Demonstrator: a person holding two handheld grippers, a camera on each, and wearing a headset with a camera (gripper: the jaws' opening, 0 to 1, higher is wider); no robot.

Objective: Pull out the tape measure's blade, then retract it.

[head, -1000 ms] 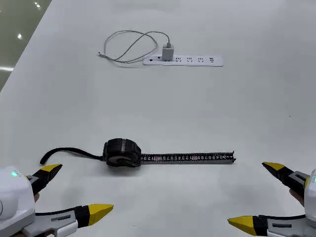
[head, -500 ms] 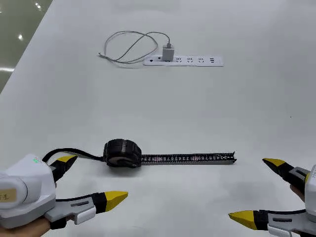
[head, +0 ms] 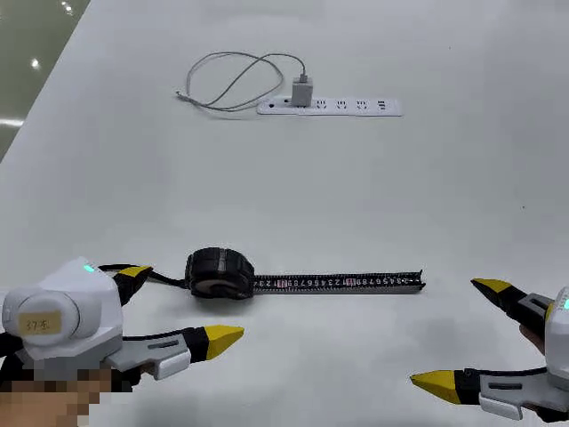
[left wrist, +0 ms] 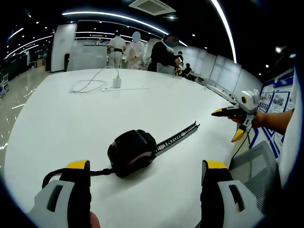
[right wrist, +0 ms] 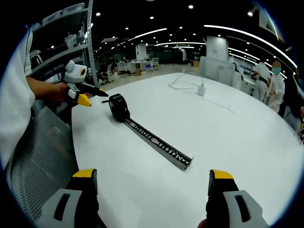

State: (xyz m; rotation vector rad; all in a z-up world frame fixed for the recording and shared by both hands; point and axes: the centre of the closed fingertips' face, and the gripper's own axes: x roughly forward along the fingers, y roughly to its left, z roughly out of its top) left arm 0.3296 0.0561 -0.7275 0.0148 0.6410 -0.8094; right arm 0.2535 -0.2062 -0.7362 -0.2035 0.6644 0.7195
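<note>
A black tape measure (head: 220,274) lies on the white table (head: 356,196), its blade (head: 338,284) drawn out to the right and its black strap (head: 164,280) trailing left. My left gripper (head: 178,304) is open just left of the case, with one yellow fingertip over the strap and the other in front of the case. In the left gripper view the case (left wrist: 133,151) sits just ahead between my open fingertips (left wrist: 78,166). My right gripper (head: 455,333) is open, to the right of the blade's end hook and apart from it. The blade (right wrist: 156,140) runs away toward the case (right wrist: 118,107) in the right gripper view.
A white power strip (head: 331,108) lies at the far side of the table, with a white charger (head: 302,92) plugged in and its cable (head: 236,80) looped to the left. The table's left edge (head: 53,71) drops to a shiny floor. People stand far behind the table (left wrist: 137,47).
My left gripper has moved forward and to the right, up to the tape measure's case and over its strap. The right gripper and the tape measure have stayed about where they were.
</note>
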